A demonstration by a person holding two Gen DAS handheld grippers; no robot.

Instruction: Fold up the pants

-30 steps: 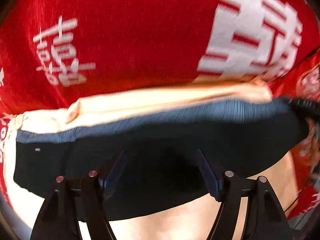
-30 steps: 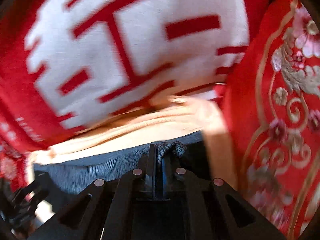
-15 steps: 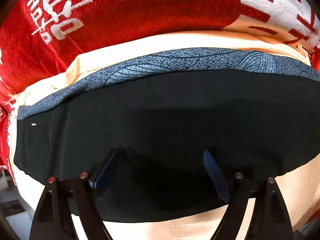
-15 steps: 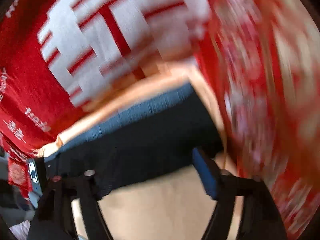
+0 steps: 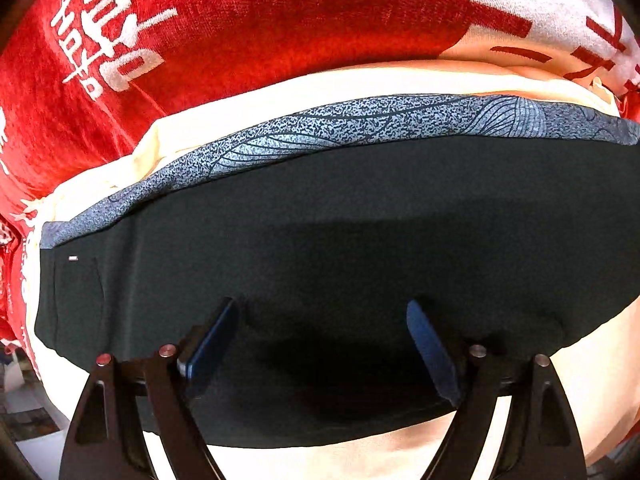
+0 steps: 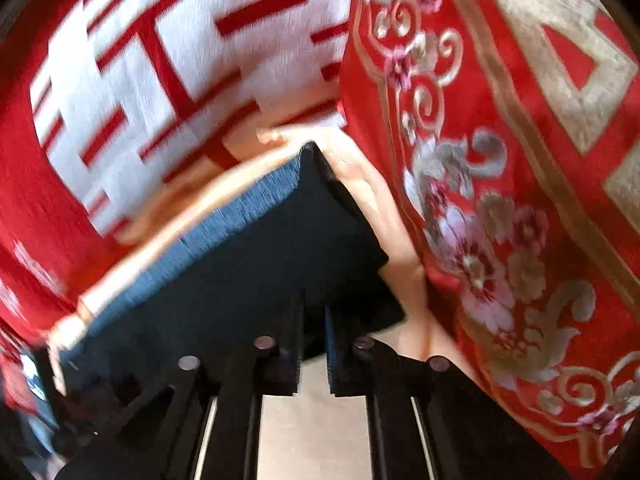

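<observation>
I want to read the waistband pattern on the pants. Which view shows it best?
Left wrist: the waistband runs sharp across the frame, its speckled leaf lines clear. Right wrist shows it only as a blurred blue strip, seen at an angle.

Left gripper [image 5: 320, 344]: black frame, blue finger pads [image 5: 208, 340], round silver screws. Right gripper [image 6: 312, 344]: same black frame, blue pads.

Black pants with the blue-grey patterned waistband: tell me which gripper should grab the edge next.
Probably right: the right gripper is nearly closed at the near edge of the black pants; the left gripper hangs open mid-fabric.
</observation>
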